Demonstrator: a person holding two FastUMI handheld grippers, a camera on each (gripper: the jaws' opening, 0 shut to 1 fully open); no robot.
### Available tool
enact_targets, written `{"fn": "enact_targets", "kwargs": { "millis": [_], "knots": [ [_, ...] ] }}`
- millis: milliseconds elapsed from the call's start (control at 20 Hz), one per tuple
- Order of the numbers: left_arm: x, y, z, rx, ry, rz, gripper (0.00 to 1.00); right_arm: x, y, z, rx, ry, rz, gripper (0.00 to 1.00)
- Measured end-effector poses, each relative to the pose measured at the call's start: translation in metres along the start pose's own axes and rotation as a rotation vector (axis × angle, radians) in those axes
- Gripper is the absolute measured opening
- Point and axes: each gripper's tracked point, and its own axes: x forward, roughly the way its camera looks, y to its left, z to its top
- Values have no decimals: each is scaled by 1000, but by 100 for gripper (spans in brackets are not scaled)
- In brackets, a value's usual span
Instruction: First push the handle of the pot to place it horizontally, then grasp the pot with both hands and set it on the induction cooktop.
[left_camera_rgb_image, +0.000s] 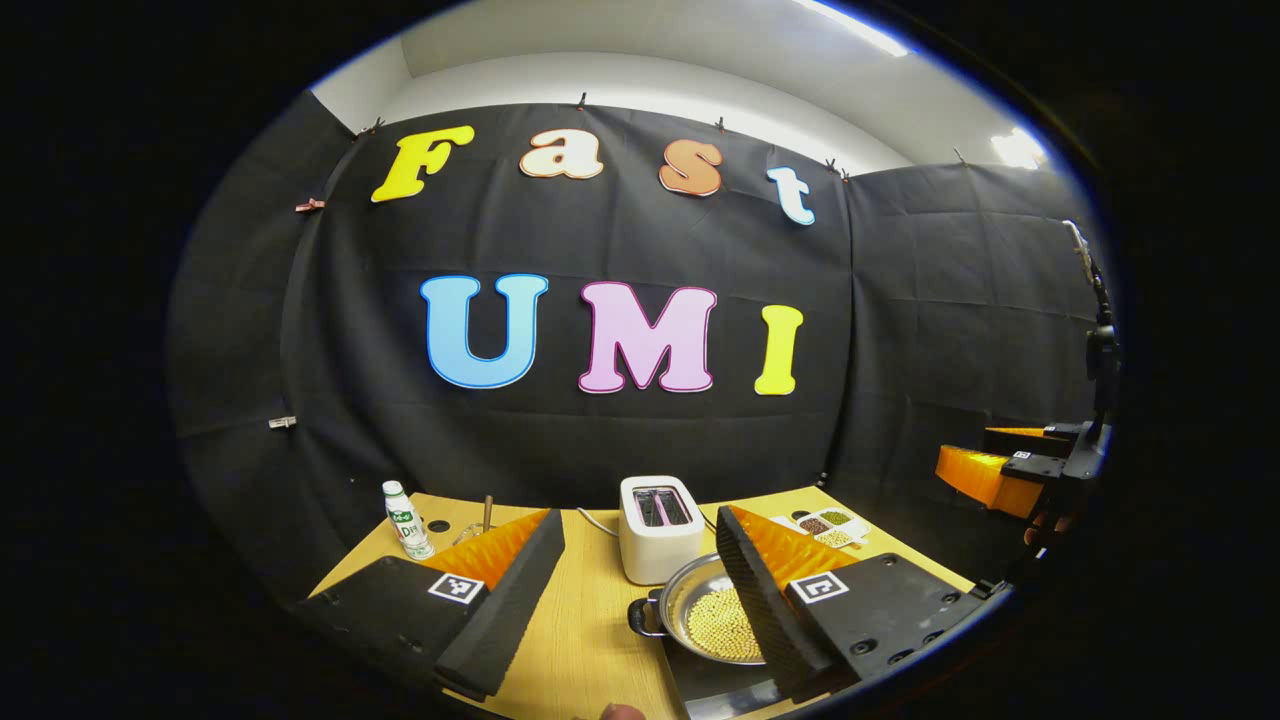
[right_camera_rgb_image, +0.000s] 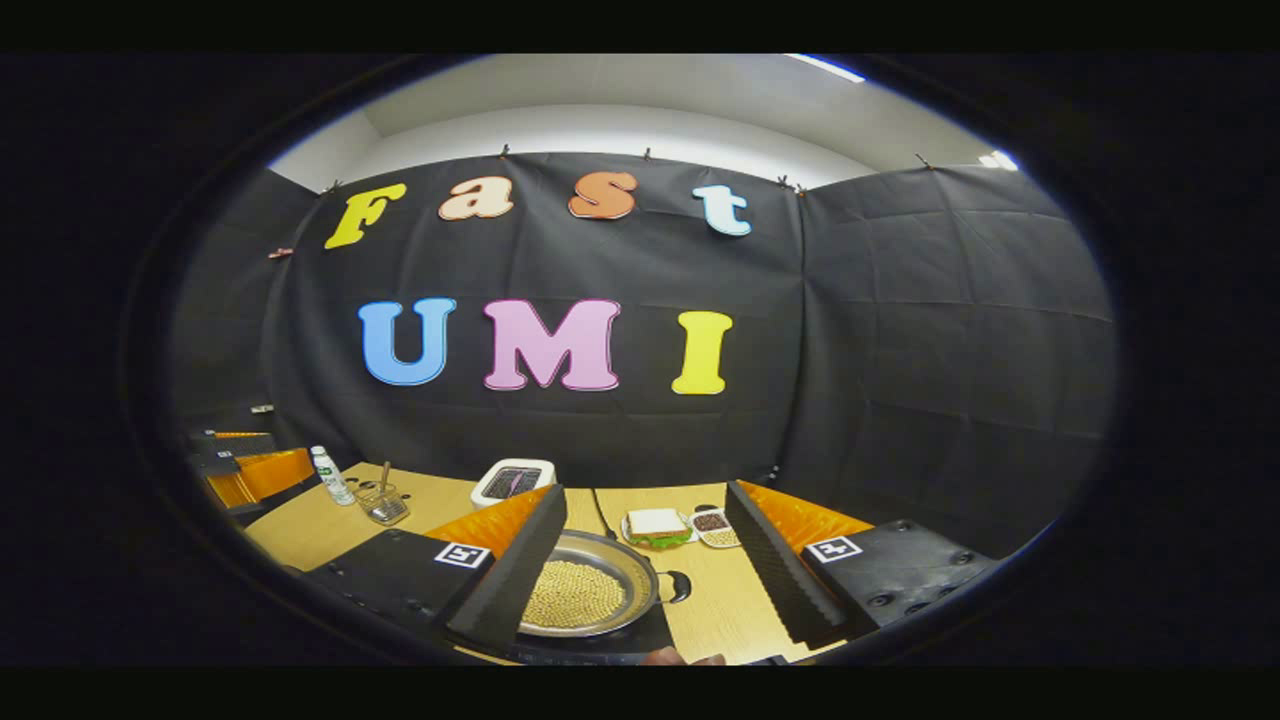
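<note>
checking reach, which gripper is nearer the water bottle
Left. The left gripper hangs over the table's middle, with the water bottle just beyond its left finger; the right gripper sits farther right, bottle far off.

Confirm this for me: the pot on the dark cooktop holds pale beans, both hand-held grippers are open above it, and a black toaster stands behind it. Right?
Not quite: the toaster is white, not black, as the left gripper view shows. The rest holds: the pot of pale beans sits on the dark cooktop, and the left hand-held gripper and right hand-held gripper are open above it.
</note>
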Motion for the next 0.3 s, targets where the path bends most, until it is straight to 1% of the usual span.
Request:
{"fn": "enact_targets", "kwargs": {
  "millis": [50,100,300],
  "knots": [
    [-1,0,0,1,2,0,95,0,-1,0,1,0,-2,98],
    [0,-1,-1,1,4,0,98,0,-2,0,2,0,-3,99],
    [0,-2,-2,1,8,-2,98,-2,-6,-1,5,3,-12,98]
  ]
}}
